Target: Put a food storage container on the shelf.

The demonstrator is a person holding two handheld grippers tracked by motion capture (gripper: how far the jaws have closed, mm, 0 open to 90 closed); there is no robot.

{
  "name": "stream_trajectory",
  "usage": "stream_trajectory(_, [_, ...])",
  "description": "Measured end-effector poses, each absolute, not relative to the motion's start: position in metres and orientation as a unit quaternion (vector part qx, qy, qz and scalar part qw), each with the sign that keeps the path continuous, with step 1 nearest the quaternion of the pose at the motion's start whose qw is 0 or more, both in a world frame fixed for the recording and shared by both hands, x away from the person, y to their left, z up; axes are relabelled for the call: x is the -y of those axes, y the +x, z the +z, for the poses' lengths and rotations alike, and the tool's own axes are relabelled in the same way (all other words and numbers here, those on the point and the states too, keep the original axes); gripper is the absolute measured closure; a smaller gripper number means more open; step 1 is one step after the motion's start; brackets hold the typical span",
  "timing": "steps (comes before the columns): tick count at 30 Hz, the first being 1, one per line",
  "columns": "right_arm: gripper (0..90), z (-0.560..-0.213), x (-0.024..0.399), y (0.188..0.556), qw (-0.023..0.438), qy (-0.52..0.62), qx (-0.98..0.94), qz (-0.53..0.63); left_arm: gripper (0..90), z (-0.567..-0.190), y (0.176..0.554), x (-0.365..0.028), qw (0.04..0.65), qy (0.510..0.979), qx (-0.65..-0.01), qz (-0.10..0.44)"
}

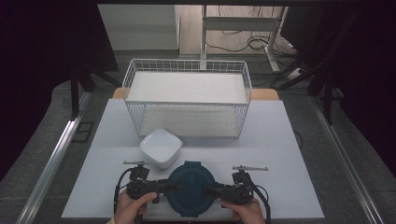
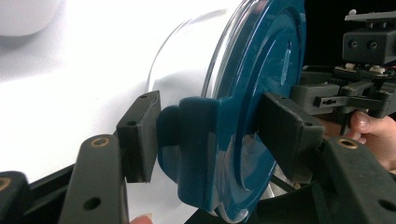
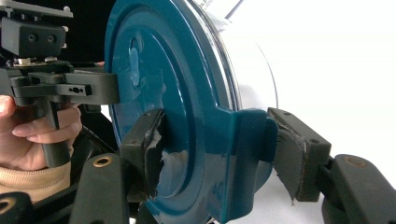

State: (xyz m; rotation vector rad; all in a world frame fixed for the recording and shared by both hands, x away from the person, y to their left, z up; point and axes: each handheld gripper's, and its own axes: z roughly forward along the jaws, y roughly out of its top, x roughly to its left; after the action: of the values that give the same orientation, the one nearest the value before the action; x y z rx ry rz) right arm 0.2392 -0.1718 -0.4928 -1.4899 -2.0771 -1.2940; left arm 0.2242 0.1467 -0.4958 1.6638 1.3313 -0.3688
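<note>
With the left gripper (image 1: pixel 169 185) and right gripper (image 1: pixel 211 189) each clamped on a side latch of the blue-lidded round container (image 1: pixel 190 188) at the table's (image 1: pixel 280 154) near edge, squeeze evenly and keep it level, clear of the white square bowl (image 1: pixel 161 147)

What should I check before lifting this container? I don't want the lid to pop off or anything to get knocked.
1. Left gripper on the lid latch tab: ok, pads on both sides.
2. Right gripper on opposite tab: ok.
3. Lid seated on the clear container: ok.
4. White bowl apart from lid: cannot tell, very close.
5. Wire basket out of the way: ok.
</note>
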Motion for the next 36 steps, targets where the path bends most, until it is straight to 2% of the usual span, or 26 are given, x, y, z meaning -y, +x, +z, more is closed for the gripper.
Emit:
stream_trajectory(18, [38.8,-0.467,0.167,0.246,0.119,-0.481,0.734,-0.464,41.0,-0.469,0.223,-0.152,0.485,0.687,-0.527,-0.124])
stream_trajectory(36, [38.8,-0.407,0.169,0.278,0.074,-0.447,0.740,-0.497,41.0,-0.408,0.256,-0.150,0.508,0.699,-0.496,-0.081])
